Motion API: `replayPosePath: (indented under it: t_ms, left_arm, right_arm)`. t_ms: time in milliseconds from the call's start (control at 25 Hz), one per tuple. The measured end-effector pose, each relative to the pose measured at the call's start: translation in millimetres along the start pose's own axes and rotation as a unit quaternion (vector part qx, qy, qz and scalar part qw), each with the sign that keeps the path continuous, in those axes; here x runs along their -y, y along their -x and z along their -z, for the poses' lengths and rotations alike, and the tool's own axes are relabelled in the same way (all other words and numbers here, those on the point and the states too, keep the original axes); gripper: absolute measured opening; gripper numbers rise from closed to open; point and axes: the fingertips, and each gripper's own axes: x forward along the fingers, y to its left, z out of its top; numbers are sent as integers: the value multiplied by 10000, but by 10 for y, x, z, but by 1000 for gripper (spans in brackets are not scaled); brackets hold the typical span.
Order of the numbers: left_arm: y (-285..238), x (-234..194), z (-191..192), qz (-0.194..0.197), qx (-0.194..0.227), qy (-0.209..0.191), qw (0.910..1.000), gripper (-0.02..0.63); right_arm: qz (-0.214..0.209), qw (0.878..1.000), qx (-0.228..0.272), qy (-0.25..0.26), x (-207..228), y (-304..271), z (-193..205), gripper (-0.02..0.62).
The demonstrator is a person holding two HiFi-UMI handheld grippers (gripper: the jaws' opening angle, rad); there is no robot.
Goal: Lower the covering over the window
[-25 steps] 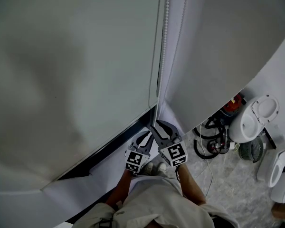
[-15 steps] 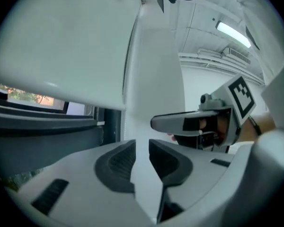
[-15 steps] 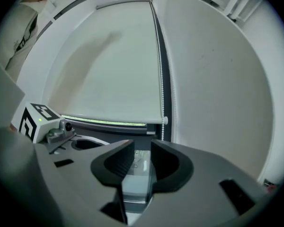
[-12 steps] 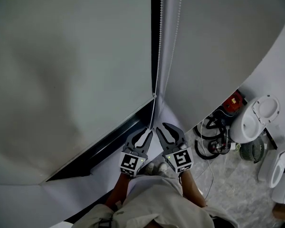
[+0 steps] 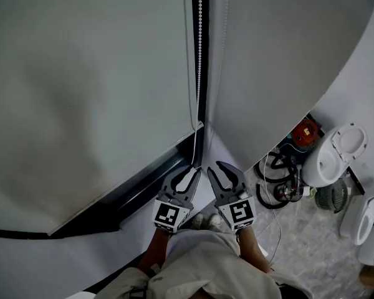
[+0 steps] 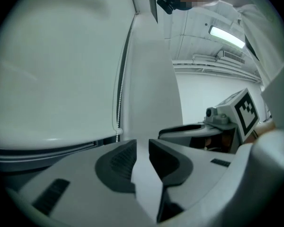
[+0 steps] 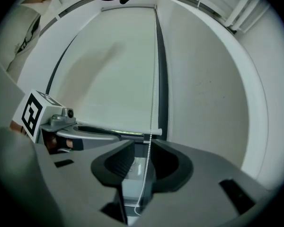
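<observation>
Your left gripper has just been opening: jaws narrowly apart, nothing between them. Your right gripper has just been closing: jaws narrowly apart, the white beaded pull cord in the gap, unpinched. The pale grey fabric roller blind hangs low, its bottom edge near the dark frame strip.

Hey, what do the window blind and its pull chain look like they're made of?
Blind: probably a coated fabric or vinyl, matte pale grey. It hangs flat and smooth with soft shading and no slats. Pull chain: a string of small round white beads, likely plastic, though painted metal can't be ruled out.
</observation>
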Motion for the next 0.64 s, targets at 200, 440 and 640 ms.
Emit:
replayPosePath:
  t_ms: [200, 440, 640]
  left_arm:
    - [1, 59, -98, 37, 94, -58, 9999, 81]
    - [-3, 62, -187, 78, 142, -67, 9998, 81]
    - [-80, 56, -335, 108, 244, -106, 9996, 81]
  right_arm:
    - [70, 10000, 1, 15, 44, 74, -56, 94]
    - [94, 9996, 245, 110, 53, 69, -217, 94]
    - [159, 9998, 58, 59, 145, 92, -243, 94]
